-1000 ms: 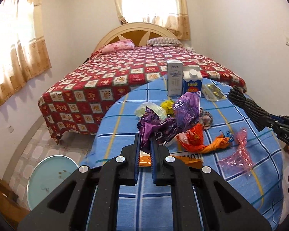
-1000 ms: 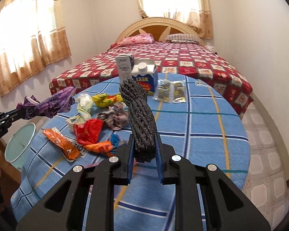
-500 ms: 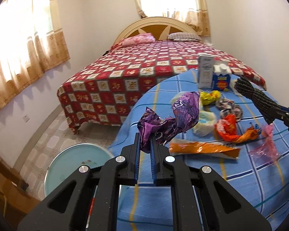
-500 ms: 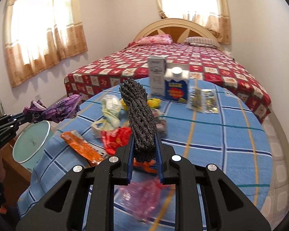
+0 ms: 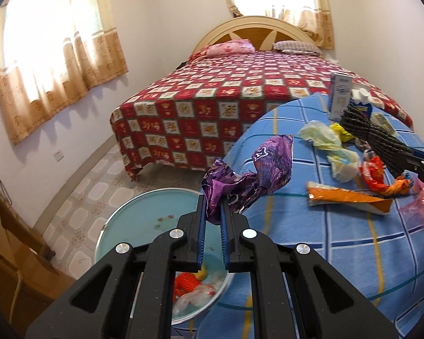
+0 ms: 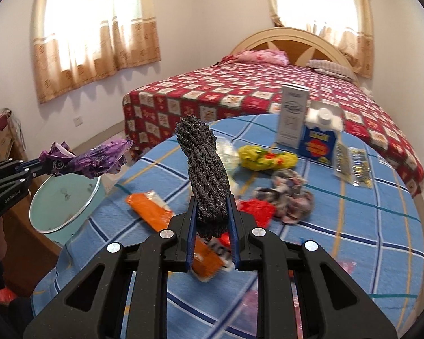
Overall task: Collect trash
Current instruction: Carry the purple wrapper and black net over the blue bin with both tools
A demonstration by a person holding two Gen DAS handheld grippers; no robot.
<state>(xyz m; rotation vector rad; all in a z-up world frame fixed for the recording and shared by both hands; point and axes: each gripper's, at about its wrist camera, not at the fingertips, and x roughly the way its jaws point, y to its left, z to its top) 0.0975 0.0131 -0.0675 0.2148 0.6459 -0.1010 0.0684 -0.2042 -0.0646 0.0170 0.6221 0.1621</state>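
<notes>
My left gripper (image 5: 213,212) is shut on a crumpled purple wrapper (image 5: 257,175), held over the left edge of the table and just above a pale blue bin (image 5: 132,217). My right gripper (image 6: 211,212) is shut on a black foam net (image 6: 202,166) that stands up from its pads above the table. From the right wrist view the left gripper (image 6: 46,166) shows at the left with the purple wrapper (image 6: 96,159) above the blue bin (image 6: 65,206). In the left wrist view the black foam net (image 5: 373,138) reaches in from the right.
The blue checked tablecloth (image 6: 353,226) carries an orange wrapper (image 6: 151,209), a red wrapper (image 6: 257,210), a yellow bag (image 6: 265,156), a crumpled grey-pink wrapper (image 6: 288,197), two cartons (image 6: 319,138) and a pink bag (image 5: 418,206). A bed (image 5: 240,90) stands behind. A wooden cabinet (image 5: 8,248) is left of the bin.
Both grippers have swung left with their loads. The bin has come further into the left wrist view and now lies right under the purple wrapper.
</notes>
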